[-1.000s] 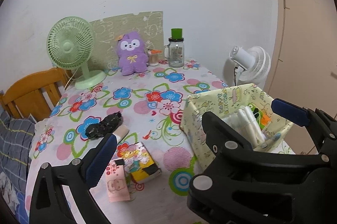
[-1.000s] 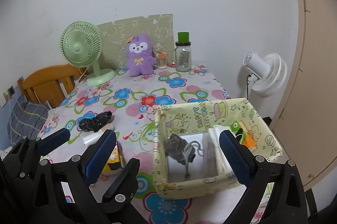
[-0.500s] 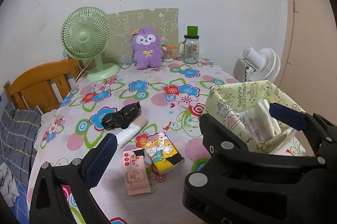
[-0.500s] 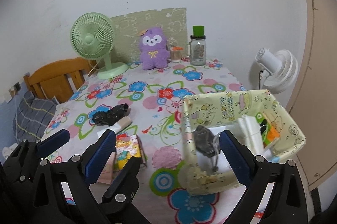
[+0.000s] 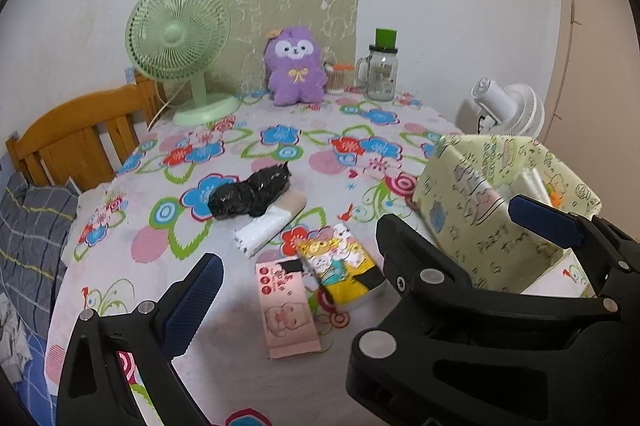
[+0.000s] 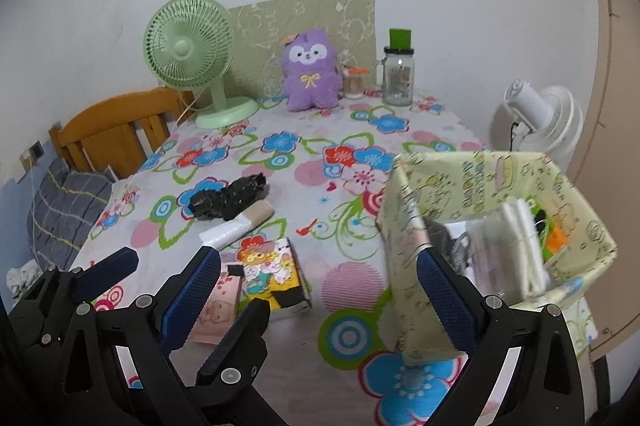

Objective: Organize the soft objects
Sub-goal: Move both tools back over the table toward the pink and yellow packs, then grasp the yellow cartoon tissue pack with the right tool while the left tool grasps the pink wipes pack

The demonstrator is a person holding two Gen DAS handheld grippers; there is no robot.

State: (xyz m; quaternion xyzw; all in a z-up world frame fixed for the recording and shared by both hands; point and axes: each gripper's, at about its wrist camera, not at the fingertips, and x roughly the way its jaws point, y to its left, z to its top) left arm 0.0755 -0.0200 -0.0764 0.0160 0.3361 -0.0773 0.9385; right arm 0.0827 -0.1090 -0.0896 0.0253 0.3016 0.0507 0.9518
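A yellow patterned fabric bin (image 6: 496, 182) stands at the table's right and holds a grey sock (image 6: 456, 250), white packs and orange bits. It also shows in the left wrist view (image 5: 480, 222). On the floral cloth lie a black crumpled bundle (image 5: 252, 196), a white-and-beige roll (image 5: 268, 226), a yellow cartoon tissue pack (image 5: 340, 262) and a pink pack (image 5: 286, 310). My left gripper (image 5: 368, 266) is open above the packs. My right gripper (image 6: 320, 294) is open, its right finger against the bin's near wall.
At the back stand a green fan (image 5: 180, 42), a purple plush (image 5: 296, 66), a small jar (image 5: 336, 78) and a glass mug with green lid (image 5: 382, 70). A wooden chair (image 5: 76, 142) is left, a white fan (image 5: 508, 110) right.
Both grippers have swung left; the bin has slid toward the right of both views and the packs and black bundle now sit nearer the middle. Both grippers stay open.
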